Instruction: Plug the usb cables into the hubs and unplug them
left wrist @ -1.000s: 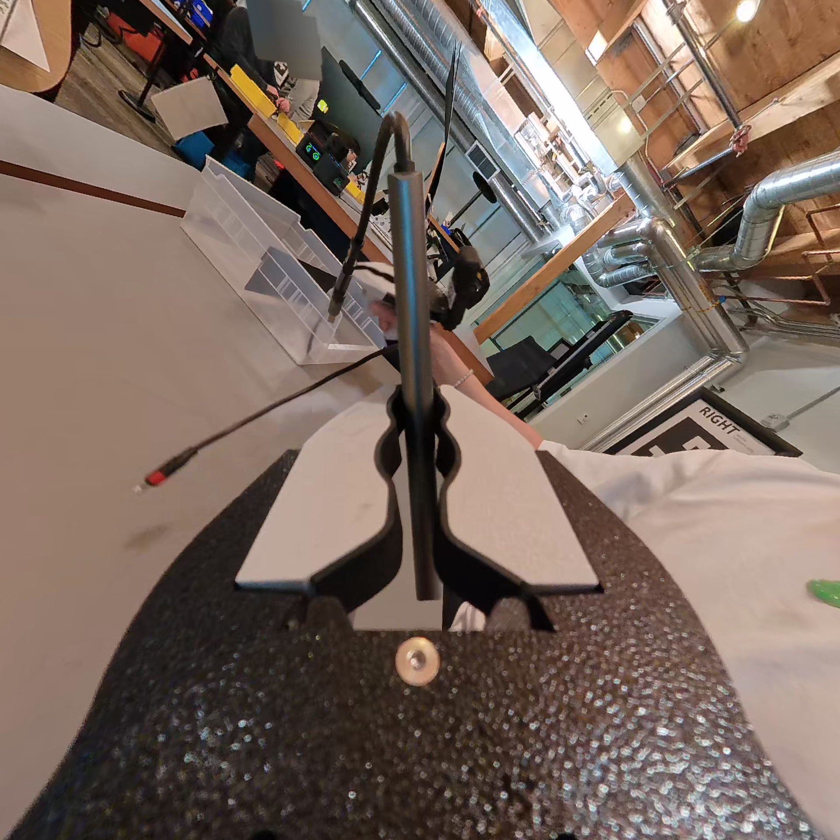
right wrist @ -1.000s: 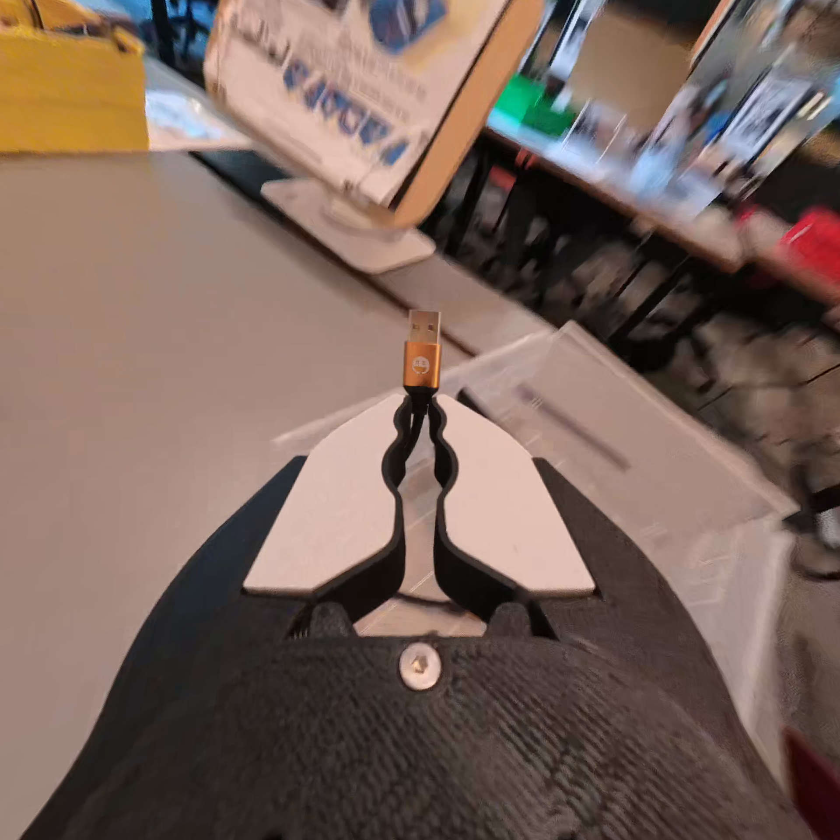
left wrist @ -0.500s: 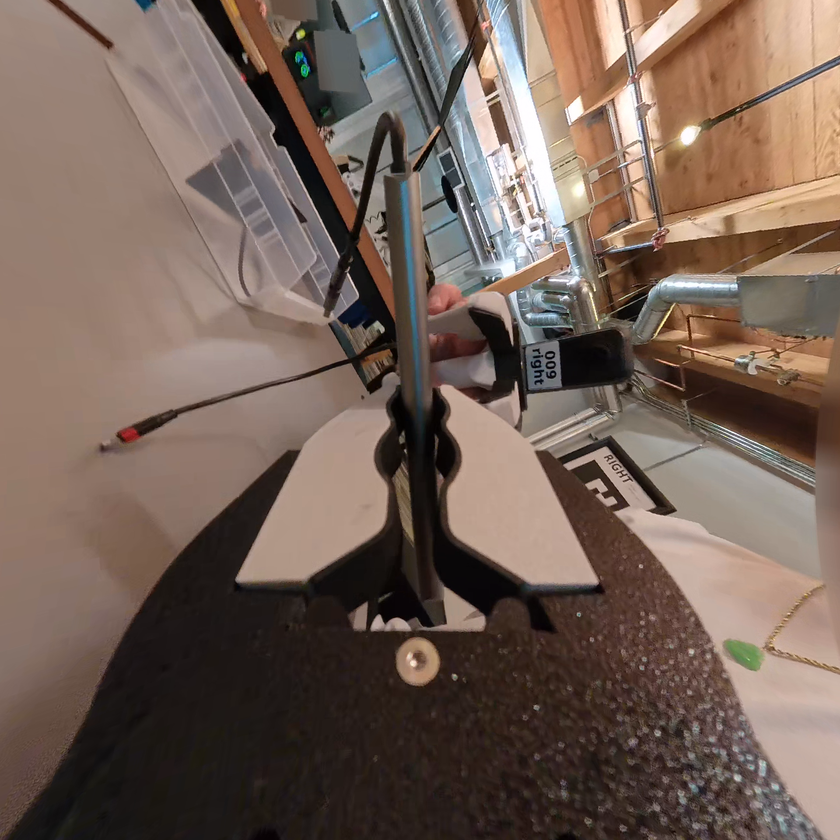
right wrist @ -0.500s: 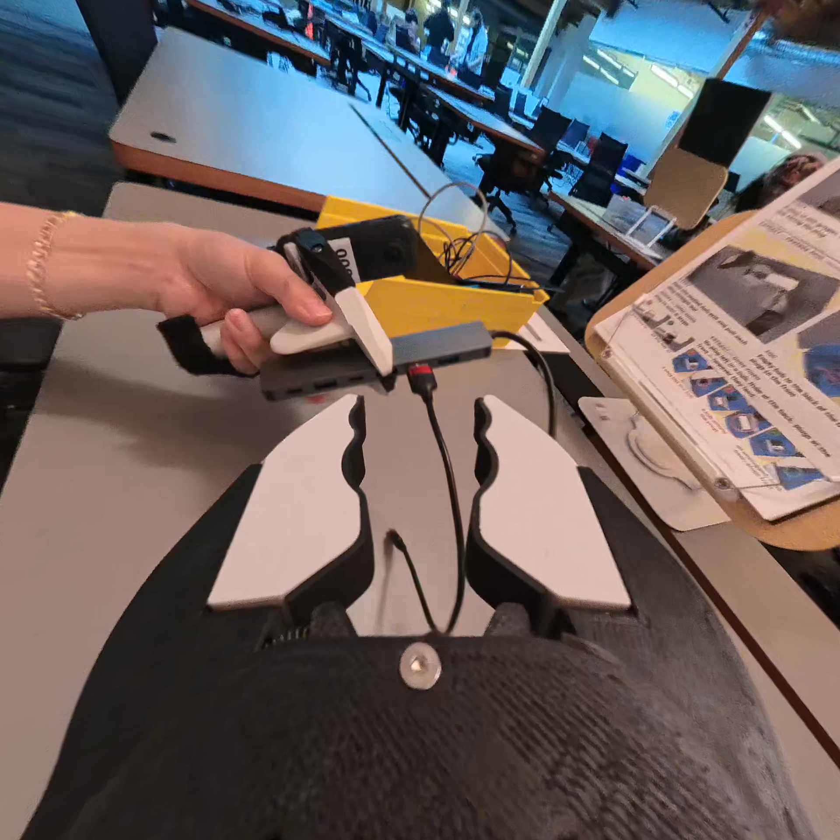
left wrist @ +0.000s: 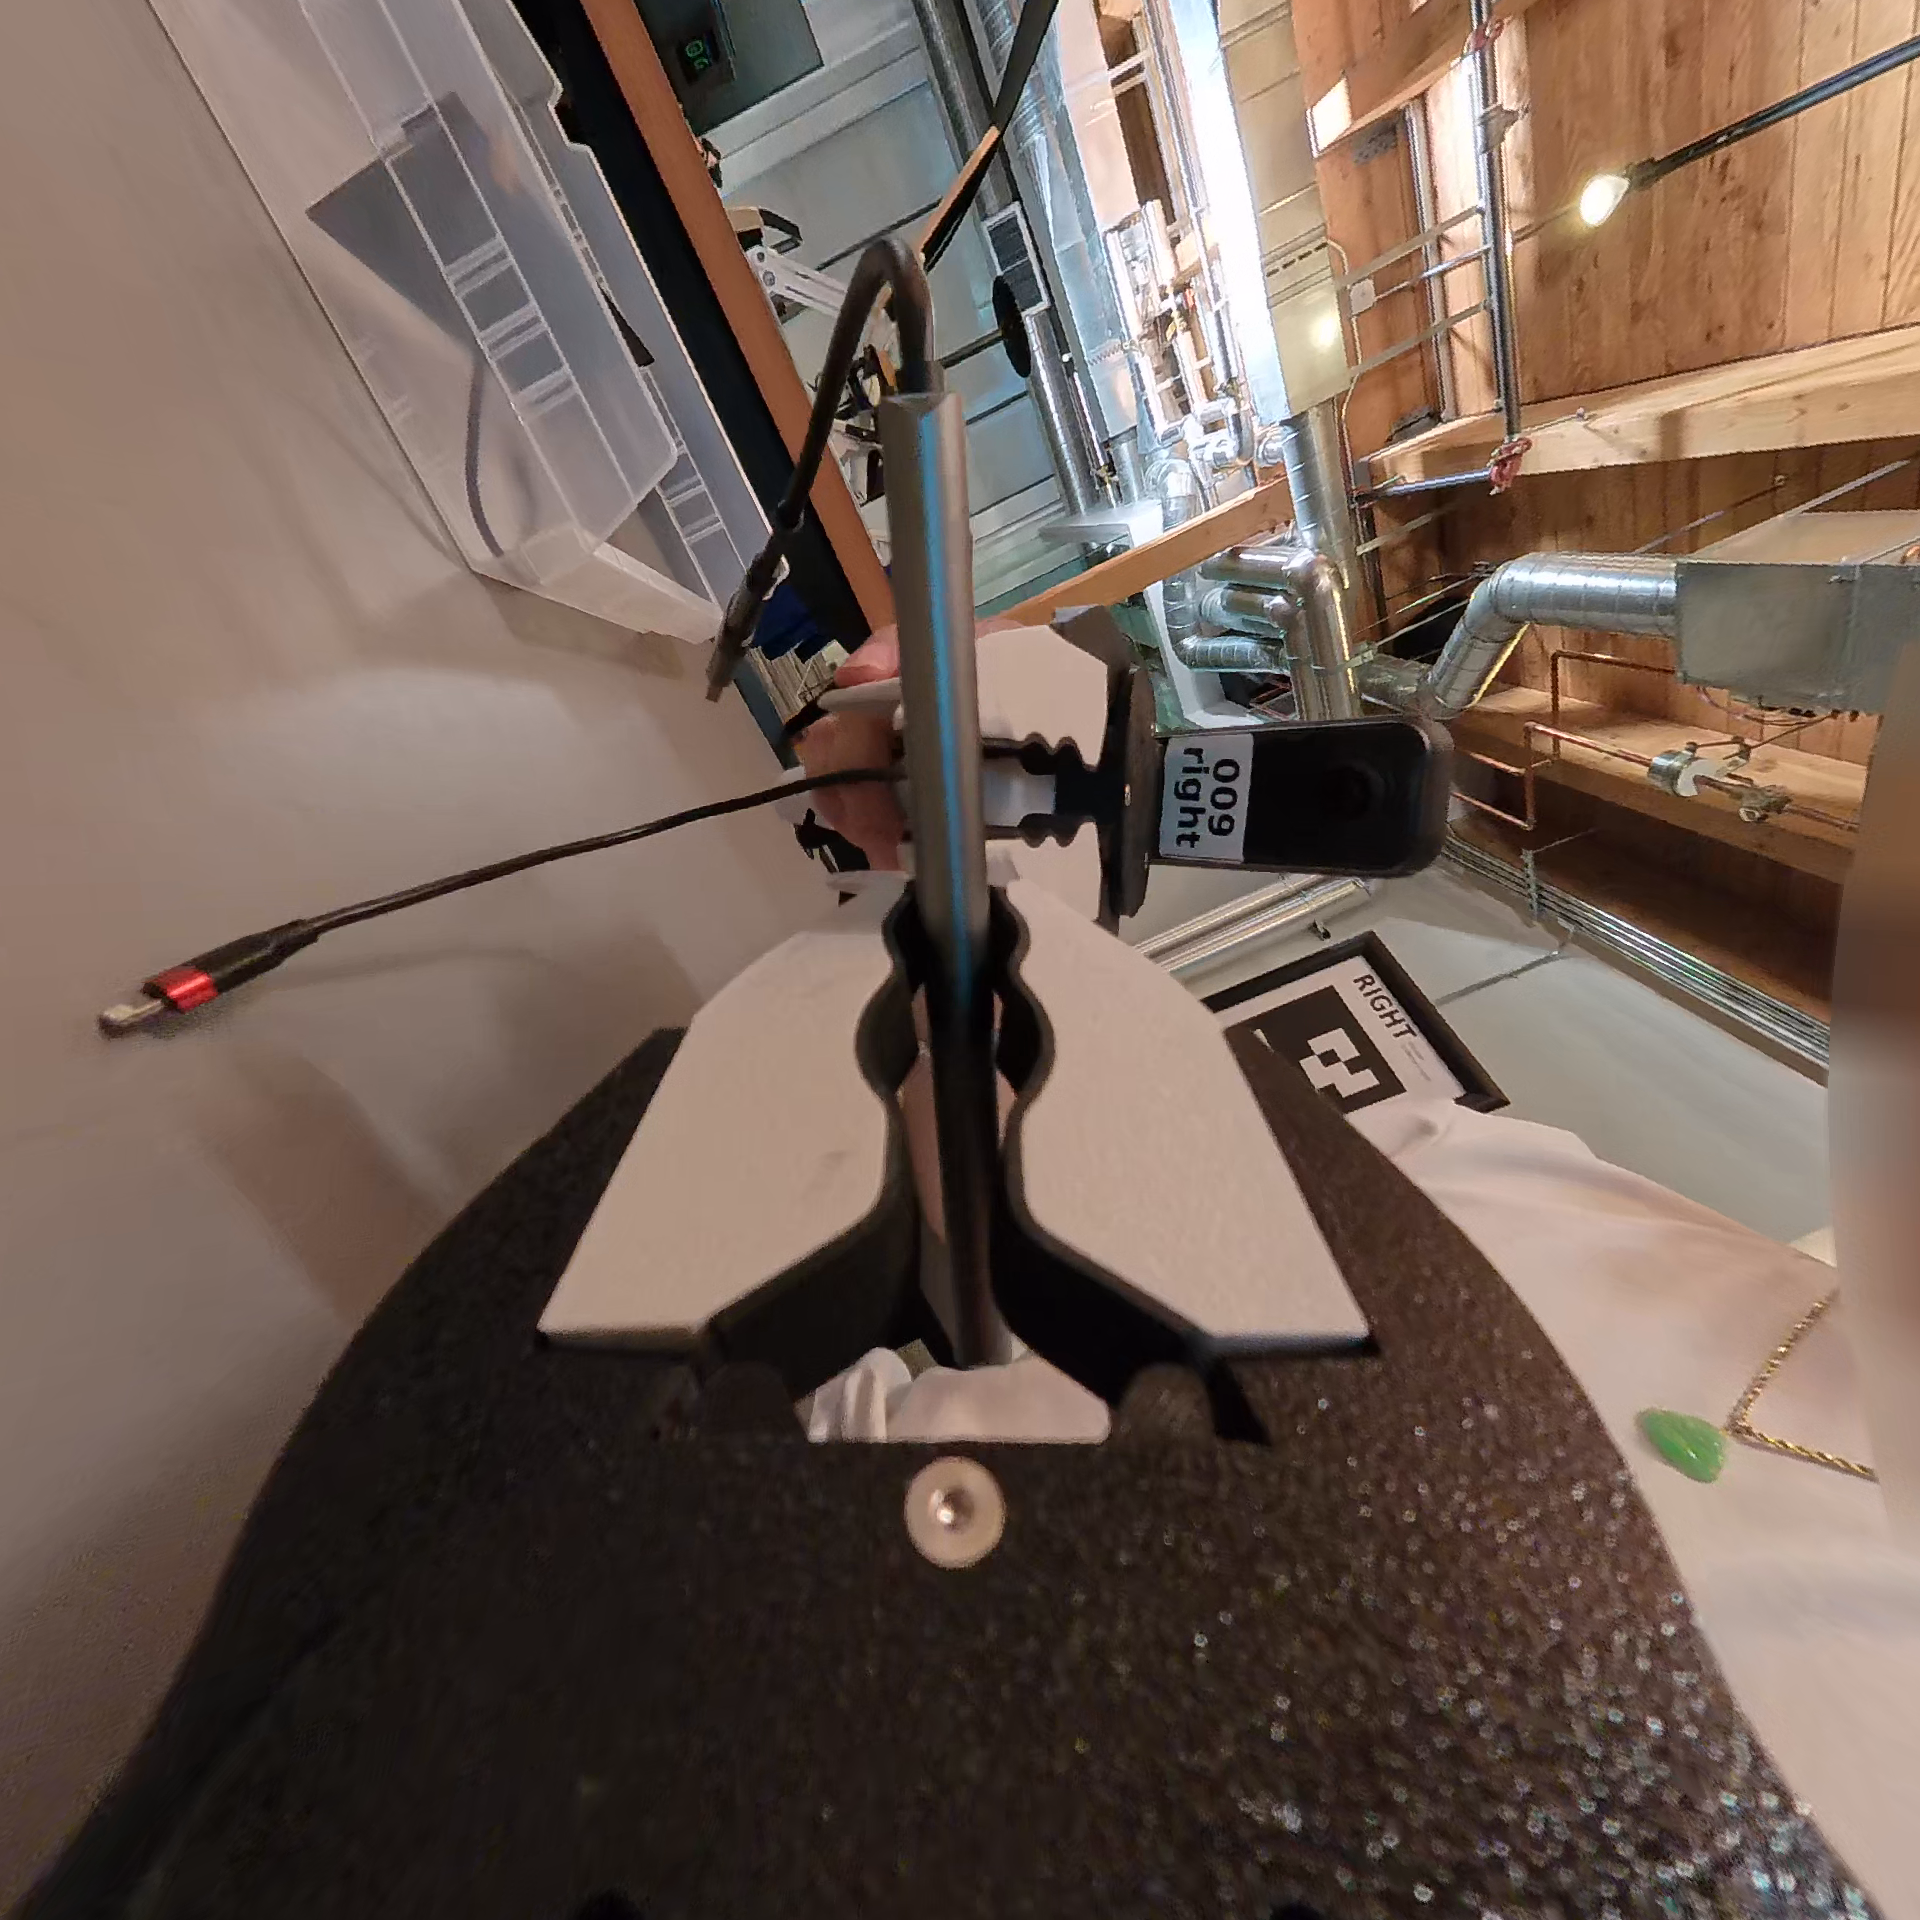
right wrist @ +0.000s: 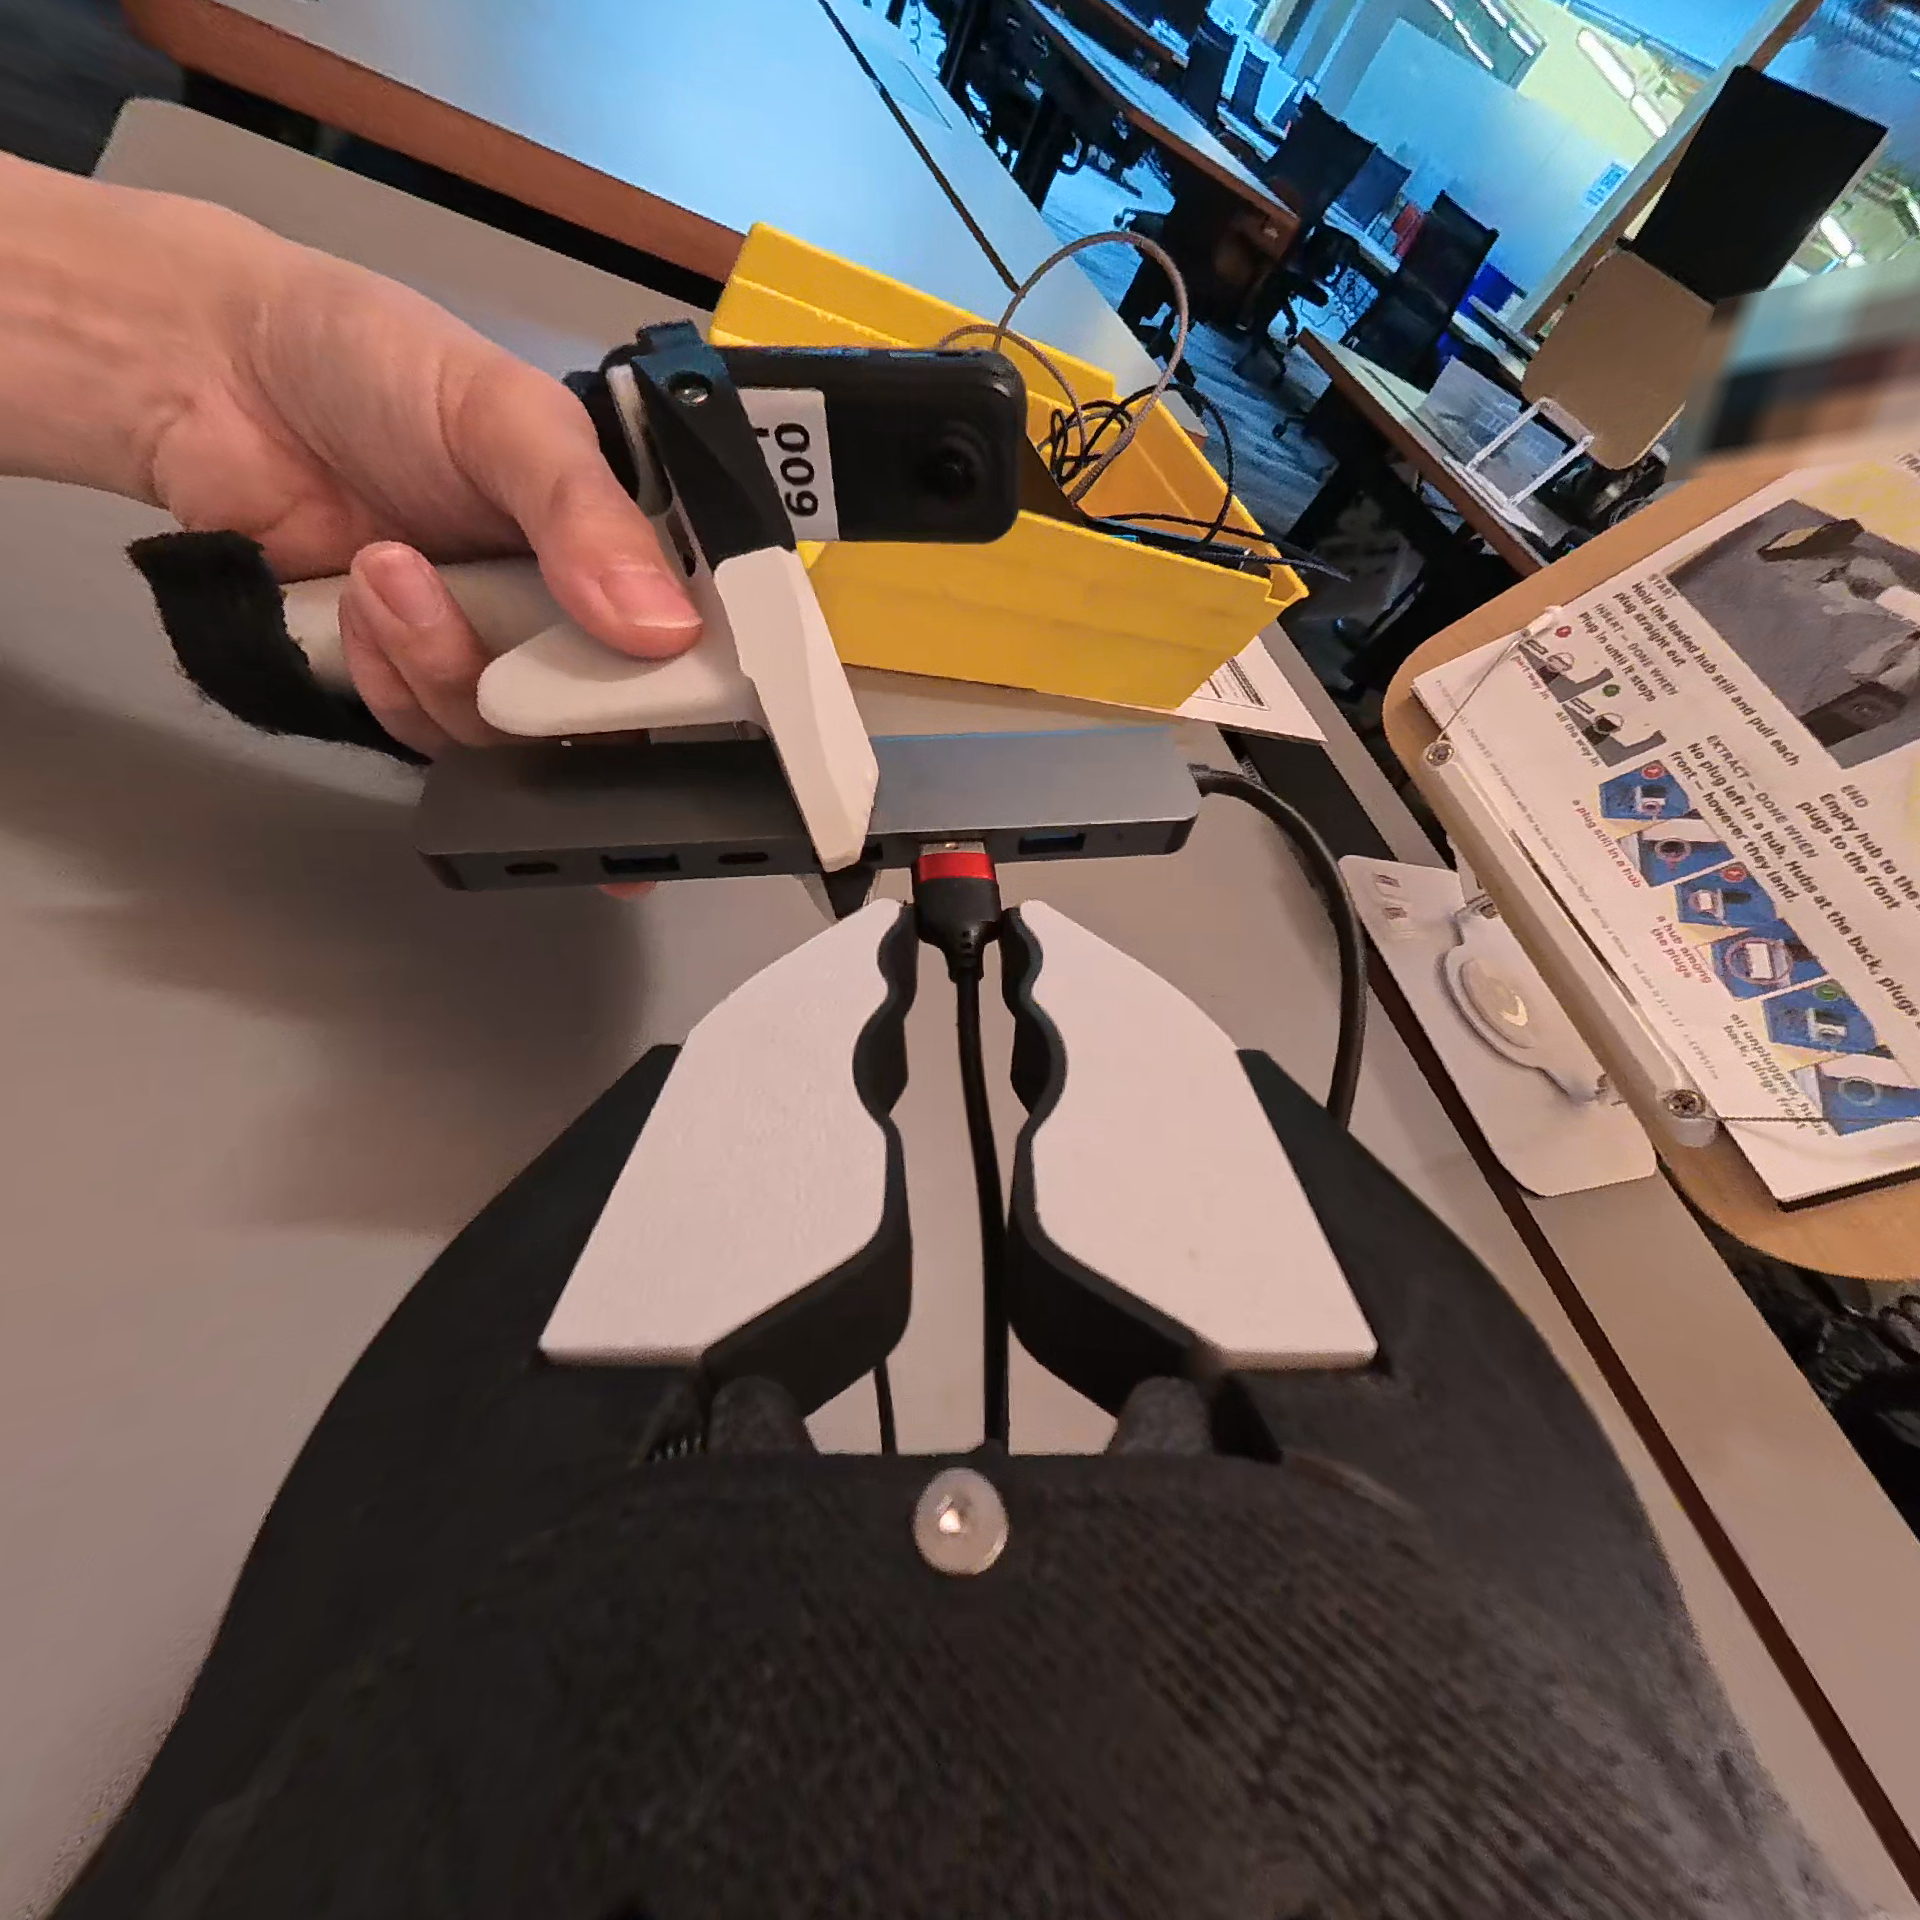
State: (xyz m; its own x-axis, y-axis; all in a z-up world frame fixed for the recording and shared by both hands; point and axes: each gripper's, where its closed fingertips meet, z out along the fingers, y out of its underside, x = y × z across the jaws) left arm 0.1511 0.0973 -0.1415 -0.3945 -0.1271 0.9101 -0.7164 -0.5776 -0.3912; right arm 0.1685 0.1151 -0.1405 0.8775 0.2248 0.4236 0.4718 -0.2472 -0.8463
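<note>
My left gripper (left wrist: 951,914) is shut on a slim grey USB hub (left wrist: 935,623), held edge-on above the table. In the right wrist view the hub (right wrist: 1039,774) lies crosswise, clamped by the left gripper (right wrist: 847,842), which a hand holds. A black cable's red-collared plug (right wrist: 956,883) sits in one of the hub's front ports. My right gripper (right wrist: 958,920) is shut on that plug's black boot, just below the hub. The cable's other end (left wrist: 171,992) lies on the table. The hub's own lead (right wrist: 1340,935) curves off to the right.
A yellow bin (right wrist: 1039,613) with several cables stands behind the hub. A printed sheet on a round wooden stand (right wrist: 1714,831) is at the right, near the table edge (right wrist: 1621,1299). A clear plastic organiser (left wrist: 468,312) sits farther along the table. Less than 4 cm separates the two grippers' tips.
My right gripper held an orange plug a second ago, then stood open before the red-collared plug, and has now closed on it. My left gripper kept hold of the hub.
</note>
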